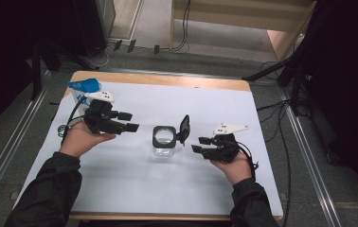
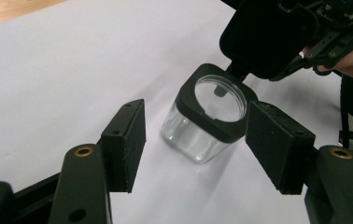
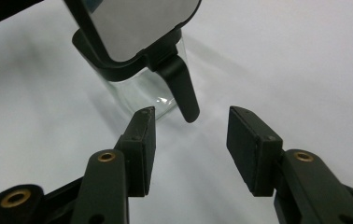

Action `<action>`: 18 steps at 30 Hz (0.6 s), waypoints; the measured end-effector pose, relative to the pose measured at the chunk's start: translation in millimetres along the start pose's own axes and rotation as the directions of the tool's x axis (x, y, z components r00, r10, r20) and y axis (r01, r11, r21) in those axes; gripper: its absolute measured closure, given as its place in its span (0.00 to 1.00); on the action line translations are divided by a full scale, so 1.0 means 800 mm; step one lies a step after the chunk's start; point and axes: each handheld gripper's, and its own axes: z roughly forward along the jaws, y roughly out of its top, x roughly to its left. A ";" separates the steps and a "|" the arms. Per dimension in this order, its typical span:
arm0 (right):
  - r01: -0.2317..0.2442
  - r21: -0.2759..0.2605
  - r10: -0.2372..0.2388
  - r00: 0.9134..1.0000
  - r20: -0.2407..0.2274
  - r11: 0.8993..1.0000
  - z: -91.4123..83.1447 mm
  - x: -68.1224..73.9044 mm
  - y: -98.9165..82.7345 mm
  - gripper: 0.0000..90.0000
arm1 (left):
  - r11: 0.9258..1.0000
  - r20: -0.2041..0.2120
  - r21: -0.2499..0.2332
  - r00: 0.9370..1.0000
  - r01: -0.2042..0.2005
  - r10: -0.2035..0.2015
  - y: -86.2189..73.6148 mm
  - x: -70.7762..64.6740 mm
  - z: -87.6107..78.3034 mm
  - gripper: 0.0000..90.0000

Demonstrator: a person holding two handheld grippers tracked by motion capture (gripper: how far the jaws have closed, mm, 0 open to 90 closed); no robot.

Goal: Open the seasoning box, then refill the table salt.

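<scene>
A large white paper sheet (image 1: 120,179) covers most of a light wooden table (image 1: 167,79), whose bare edge shows along the far side. At the far left corner lies a blue plastic object (image 1: 85,85) — its exact kind cannot be told. Beyond the table, black cables (image 1: 183,28) trail across a grey floor (image 1: 158,19) — near pale wooden furniture (image 1: 243,16).

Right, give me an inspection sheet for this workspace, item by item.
Surface: table under a white sheet, wooden edge bare at the far side.
Job's things: clear glass jar upright at centre, its hinged black lid swung open and standing up.
Clutter: blue and white object at the far left corner.
Grippers: left gripper and right gripper both open, either side of the jar, touching nothing.
Cables: one trails from each gripper; more lie on the floor beyond.
Surroundings: grey floor, dark stands, pale wooden furniture behind.
</scene>
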 end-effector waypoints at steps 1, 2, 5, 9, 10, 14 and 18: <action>-0.005 0.005 0.005 1.000 -0.001 1.000 0.002 -0.002 0.002 0.60 | 1.000 -0.008 0.003 1.000 0.004 -0.004 -0.002 0.002 -0.004 0.42; -0.005 0.005 0.005 1.000 -0.001 1.000 0.002 -0.002 0.002 0.60 | 1.000 -0.014 0.003 1.000 0.014 -0.014 -0.004 0.003 -0.007 0.42; 0.005 0.009 -0.005 1.000 -0.007 1.000 0.007 -0.005 0.006 0.60 | 1.000 -0.030 0.006 0.999 0.026 -0.025 -0.010 0.009 -0.018 0.42; 0.014 0.018 -0.014 1.000 -0.016 1.000 0.014 -0.008 0.011 0.60 | 0.999 -0.057 -0.003 0.997 0.051 -0.051 -0.018 0.016 -0.033 0.42; 0.013 0.020 -0.013 1.000 -0.015 1.000 0.014 -0.008 0.012 0.60 | 0.999 -0.064 -0.005 0.996 0.054 -0.055 -0.019 0.019 -0.037 0.42; 0.016 0.021 -0.016 1.000 -0.017 1.000 0.016 -0.010 0.014 0.60 | 0.998 -0.111 -0.011 0.992 0.060 -0.061 -0.027 0.026 -0.054 0.42; 0.014 0.021 -0.013 1.000 -0.013 1.000 0.018 -0.014 0.016 0.60 | 0.996 -0.132 -0.036 0.987 0.085 -0.089 -0.035 0.036 -0.073 0.43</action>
